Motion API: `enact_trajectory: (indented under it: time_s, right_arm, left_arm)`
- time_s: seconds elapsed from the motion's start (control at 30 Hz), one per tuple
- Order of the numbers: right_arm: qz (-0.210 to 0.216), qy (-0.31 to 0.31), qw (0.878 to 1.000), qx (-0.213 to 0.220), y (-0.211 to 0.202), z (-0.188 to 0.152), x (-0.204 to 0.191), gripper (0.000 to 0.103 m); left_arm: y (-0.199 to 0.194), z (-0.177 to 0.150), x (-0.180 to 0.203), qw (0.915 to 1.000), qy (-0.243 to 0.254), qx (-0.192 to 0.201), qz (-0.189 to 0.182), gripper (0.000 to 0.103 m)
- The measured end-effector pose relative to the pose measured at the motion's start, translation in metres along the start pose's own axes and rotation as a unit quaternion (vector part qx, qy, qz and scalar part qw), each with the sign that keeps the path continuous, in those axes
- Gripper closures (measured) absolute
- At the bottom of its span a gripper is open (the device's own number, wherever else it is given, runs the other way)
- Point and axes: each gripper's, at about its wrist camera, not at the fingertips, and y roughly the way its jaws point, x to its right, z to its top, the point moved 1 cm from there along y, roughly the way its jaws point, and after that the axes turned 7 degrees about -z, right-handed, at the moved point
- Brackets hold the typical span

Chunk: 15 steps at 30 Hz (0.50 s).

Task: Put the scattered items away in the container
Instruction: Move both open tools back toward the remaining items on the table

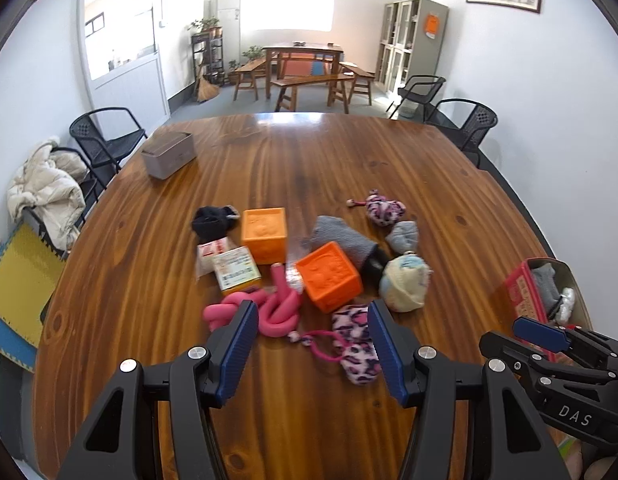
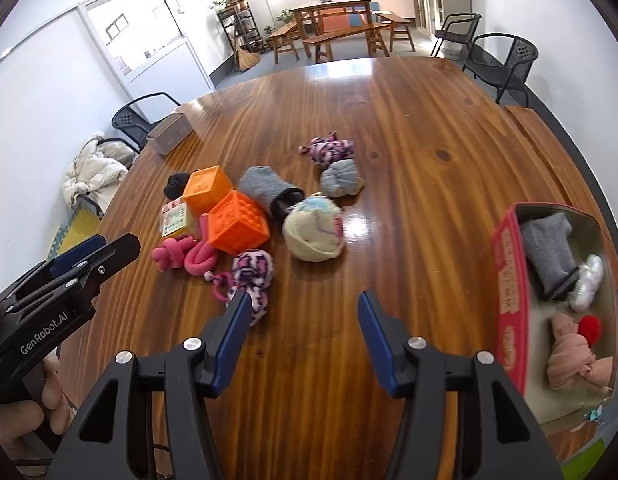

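- Left wrist view: left gripper [image 1: 313, 320] gapes empty above a pink leopard-print pouch [image 1: 355, 344].
- Right gripper [image 2: 305, 312] gapes empty over bare table [image 2: 389, 120], beside the red container [image 2: 509, 280].

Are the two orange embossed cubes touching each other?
Cannot tell. In the left wrist view a thin gap seems to separate the two orange embossed cubes; in the right wrist view they overlap.
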Motion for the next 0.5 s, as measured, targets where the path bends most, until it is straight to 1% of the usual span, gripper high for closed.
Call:
enact_trajectory:
  time_s: [0.17,0.4,0.43,0.47,0.5]
  right_arm:
    - [0.007,-0.009,1.0,-0.01,0.016,0.004,-0.028,0.043]
    - [0.008,-0.009,1.0,-0.026,0.038,0.006,-0.054,0.043]
    - [0.008,-0.006,1.0,-0.029,0.04,0.005,-0.054,0.043]
    - [0.008,-0.001,0.999,-0.034,0.043,0.005,-0.055,0.038]
    - [0.008,0.003,0.999,-0.036,0.046,0.004,-0.055,0.036]
  left_arm:
    - [0.007,-0.003,-0.033,0.9998,-0.015,-0.011,0.011,0.045]
    - [0.02,-0.003,-0.064,0.9992,-0.023,-0.028,0.016,0.045]
    - [0.023,-0.003,-0.067,0.9991,-0.022,-0.031,0.016,0.045]
    - [0.025,-0.003,-0.069,0.999,-0.022,-0.034,0.016,0.045]
    - [0.028,-0.003,-0.072,0.9989,-0.022,-0.037,0.016,0.045]
